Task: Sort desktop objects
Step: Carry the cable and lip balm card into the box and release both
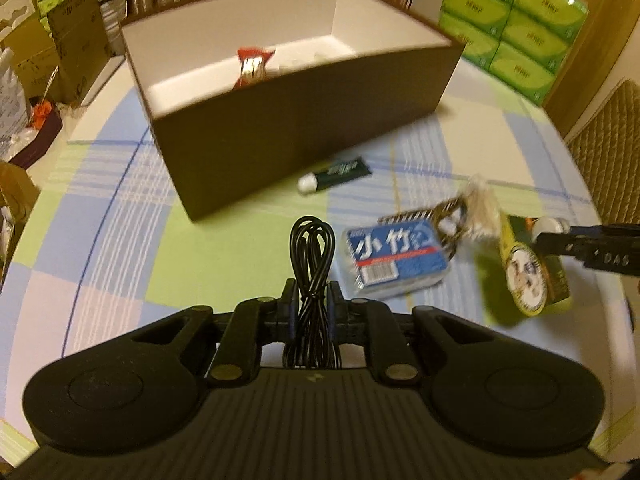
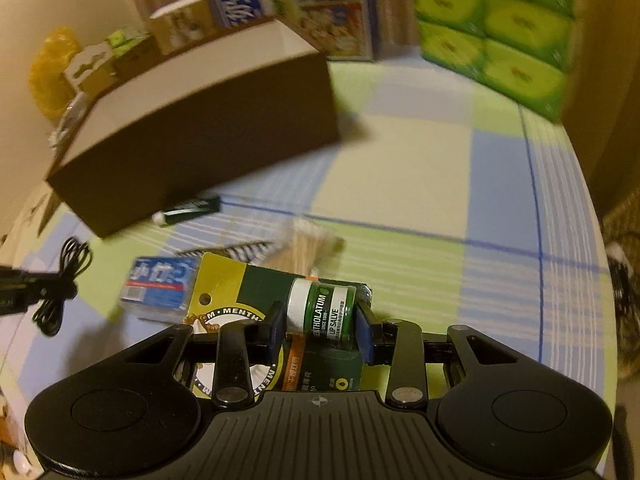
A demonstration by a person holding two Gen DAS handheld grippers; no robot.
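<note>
My left gripper (image 1: 312, 300) is shut on a coiled black cable (image 1: 313, 248) and holds it above the checked tablecloth, in front of the brown box (image 1: 280, 140). The cable also shows in the right wrist view (image 2: 60, 280). My right gripper (image 2: 320, 326) is shut on a green Mentholatum lip salve jar (image 2: 324, 308) on its yellow and green card (image 2: 224, 284). The card shows in the left wrist view (image 1: 524, 268) too. A red snack packet (image 1: 253, 66) lies inside the box.
A dark green tube (image 1: 334, 174) lies by the box's front wall. A blue tissue pack (image 1: 394, 256), a comb (image 1: 440, 216) and a bundle of cotton swabs (image 2: 312, 246) lie between the grippers. Green tissue boxes (image 1: 512, 20) are stacked at the back right.
</note>
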